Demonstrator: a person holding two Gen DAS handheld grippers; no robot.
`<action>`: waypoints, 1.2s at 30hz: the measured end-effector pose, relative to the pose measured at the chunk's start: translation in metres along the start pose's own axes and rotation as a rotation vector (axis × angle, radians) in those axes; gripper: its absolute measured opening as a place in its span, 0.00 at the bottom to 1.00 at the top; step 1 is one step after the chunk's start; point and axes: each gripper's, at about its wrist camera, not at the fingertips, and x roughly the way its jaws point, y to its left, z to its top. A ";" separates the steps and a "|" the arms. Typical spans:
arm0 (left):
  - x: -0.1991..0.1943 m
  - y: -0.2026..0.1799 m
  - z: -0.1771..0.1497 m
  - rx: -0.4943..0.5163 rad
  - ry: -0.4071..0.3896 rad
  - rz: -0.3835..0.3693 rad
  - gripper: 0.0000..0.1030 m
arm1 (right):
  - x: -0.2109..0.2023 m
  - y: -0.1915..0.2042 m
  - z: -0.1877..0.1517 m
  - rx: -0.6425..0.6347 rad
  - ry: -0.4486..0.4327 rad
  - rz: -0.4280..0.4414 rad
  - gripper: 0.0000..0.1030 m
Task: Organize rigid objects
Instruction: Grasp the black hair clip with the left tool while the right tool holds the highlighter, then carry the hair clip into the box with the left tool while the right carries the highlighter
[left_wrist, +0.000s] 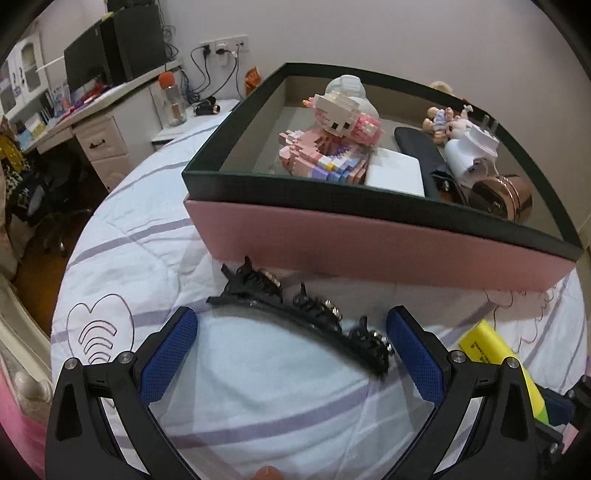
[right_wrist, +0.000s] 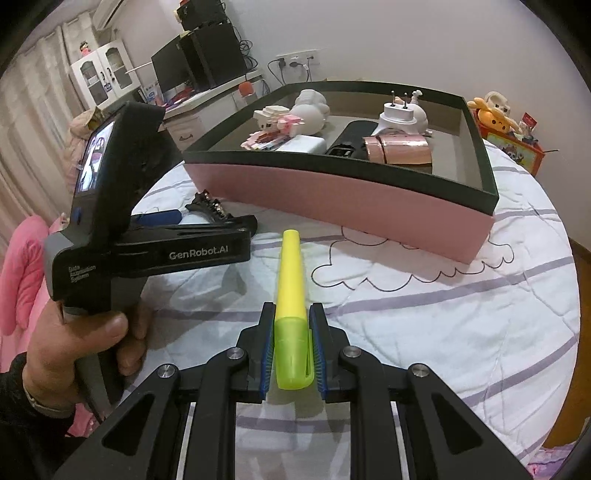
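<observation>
Right gripper (right_wrist: 291, 354) clamped tight on the capped end of a yellow plastic highlighter pen (right_wrist: 290, 295), whose long axis runs straight ahead toward the pink cardboard box with dark green rim (right_wrist: 343, 206). Left gripper (left_wrist: 291, 347) wide open, holding nothing, with a black studded plastic headband (left_wrist: 306, 310) lying crosswise on the quilt between and just beyond its pads. Left is nearer the headband. Only the right view shows the person's hand (right_wrist: 81, 343); the left view shows the box contents closer.
</observation>
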 end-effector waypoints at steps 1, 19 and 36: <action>-0.001 0.002 0.000 -0.004 -0.007 -0.009 0.94 | 0.001 -0.001 0.001 0.001 -0.001 0.003 0.18; -0.036 0.041 -0.012 0.049 -0.080 -0.053 0.19 | -0.005 0.020 0.002 -0.014 -0.018 0.030 0.18; -0.113 0.050 -0.025 0.100 -0.153 -0.146 0.19 | -0.029 0.043 0.018 -0.033 -0.082 0.020 0.18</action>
